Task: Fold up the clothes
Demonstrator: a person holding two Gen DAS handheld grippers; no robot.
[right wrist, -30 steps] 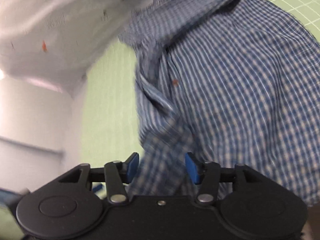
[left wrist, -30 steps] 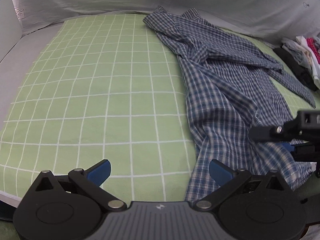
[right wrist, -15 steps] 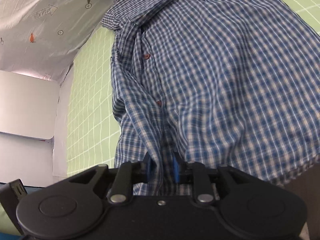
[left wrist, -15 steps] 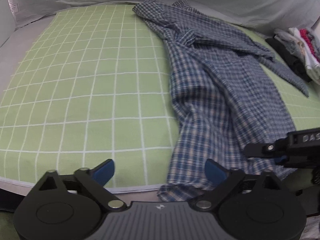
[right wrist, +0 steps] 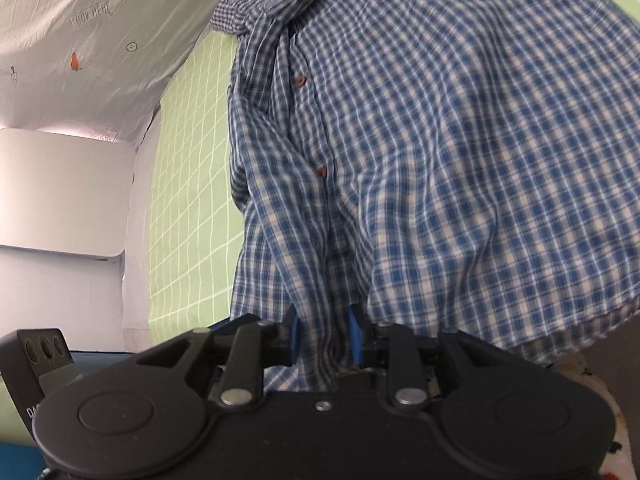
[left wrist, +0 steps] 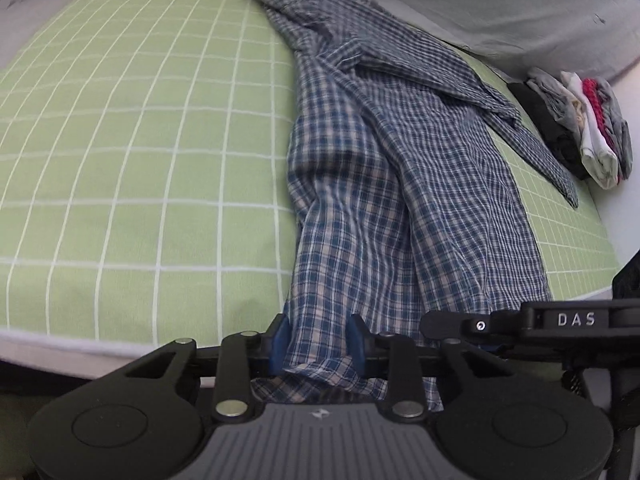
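L gripper now on the hem

L gripper [left wrist: 317, 342], wide open over the green mat [left wrist: 140, 160] 1 s ago, has closed its blue pads on the plaid shirt [left wrist: 380, 184] near edge; R gripper [right wrist: 325, 338] went from open to clamped on the placket.

My left wrist camera sits low at the near edge of the green grid mat [left wrist: 140, 140], looking forward over its own left gripper [left wrist: 316, 344] and along the plaid shirt [left wrist: 380, 184] toward the far grey sheet [left wrist: 500, 4]. My right wrist camera is nearer — tilted, its right gripper [right wrist: 325, 340] pressed close so the shirt [right wrist: 460, 140] fills most of the view. Both share that shirt's near hem and the mat [right wrist: 188, 184]; the right gripper [left wrist: 520, 320] also shows at the left view's right edge.
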